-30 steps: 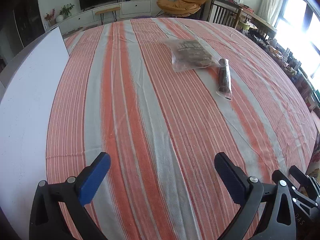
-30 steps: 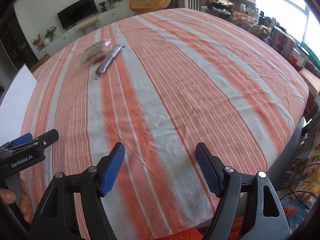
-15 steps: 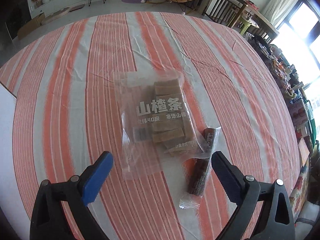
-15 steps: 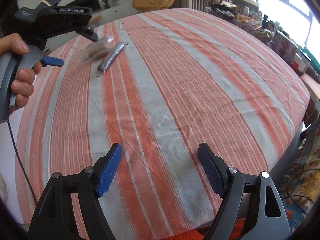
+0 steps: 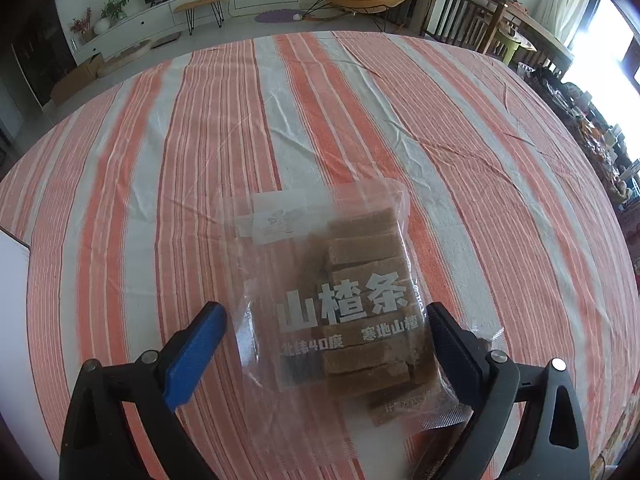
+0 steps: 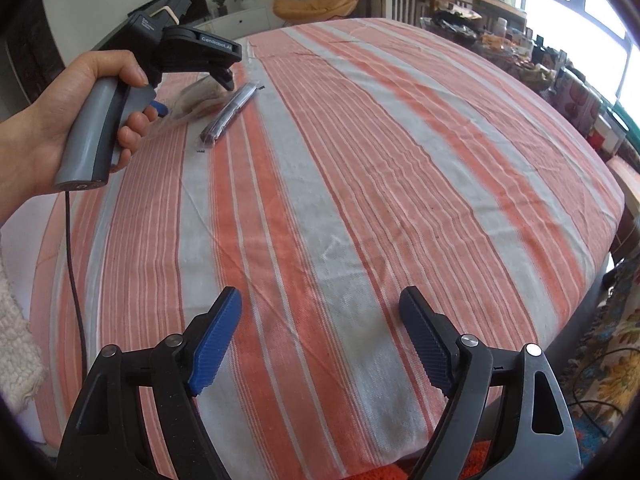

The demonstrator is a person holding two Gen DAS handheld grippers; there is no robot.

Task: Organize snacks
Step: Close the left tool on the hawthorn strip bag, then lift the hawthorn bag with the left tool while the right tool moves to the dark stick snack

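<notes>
Since a second ago the left gripper (image 5: pixel 324 334) has crossed the striped tablecloth (image 5: pixel 460 160) and now straddles the clear snack bag (image 5: pixel 340 300); jaws spread, narrowed slightly, pads not visibly pressing the bag. The dark stick snack (image 6: pixel 228 114) lies just beside the bag, touching or not unclear. Right gripper (image 6: pixel 320 336) stays put near the table's near edge, jaws just been opening, nothing between them. Wide bare cloth lies right of the snacks; a white board (image 5: pixel 12 280) marks the left edge.

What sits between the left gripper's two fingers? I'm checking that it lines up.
The clear snack bag of brown bars, flat on the striped cloth; the left wrist view shows it.
</notes>
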